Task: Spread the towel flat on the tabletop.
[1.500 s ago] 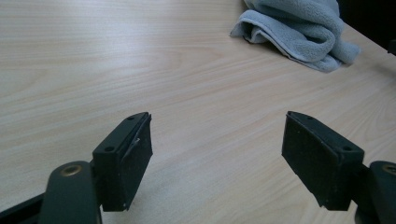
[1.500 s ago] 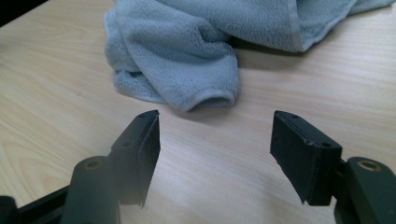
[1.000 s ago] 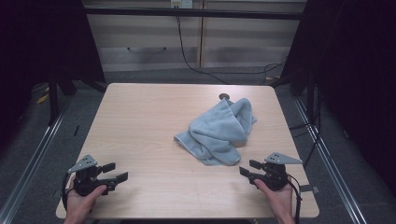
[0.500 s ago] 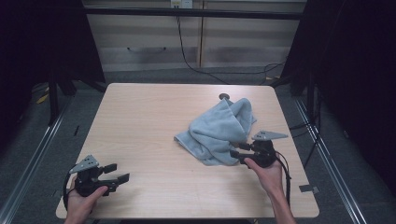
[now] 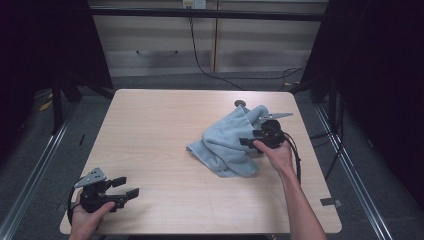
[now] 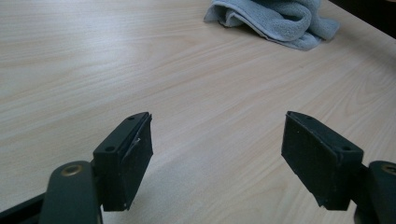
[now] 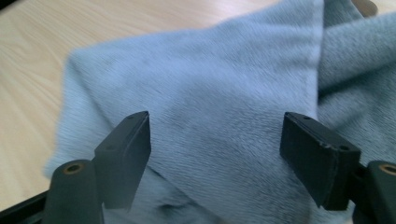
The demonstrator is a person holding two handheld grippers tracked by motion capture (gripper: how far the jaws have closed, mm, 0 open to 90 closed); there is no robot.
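A crumpled light blue towel (image 5: 227, 145) lies on the right half of the wooden table (image 5: 150, 130). My right gripper (image 5: 247, 142) hovers over the towel's right side with its jaws open, pointing left across the cloth. In the right gripper view the towel (image 7: 219, 107) spreads close under the open gripper (image 7: 215, 158), nothing clamped. My left gripper (image 5: 129, 189) rests near the table's front left corner, jaws open and empty. In the left gripper view the open gripper (image 6: 217, 161) faces bare wood, with the towel (image 6: 275, 18) far off at the top.
A small dark round fitting (image 5: 240, 104) sits on the table just behind the towel. A black cable (image 5: 200, 55) runs down the pale cabinet fronts beyond the table. Dark curtains stand at both sides, and metal rails (image 5: 40, 155) line the floor.
My right gripper has travelled from the front right of the table forward and left onto the towel's right side. The left gripper has stayed near the front left corner.
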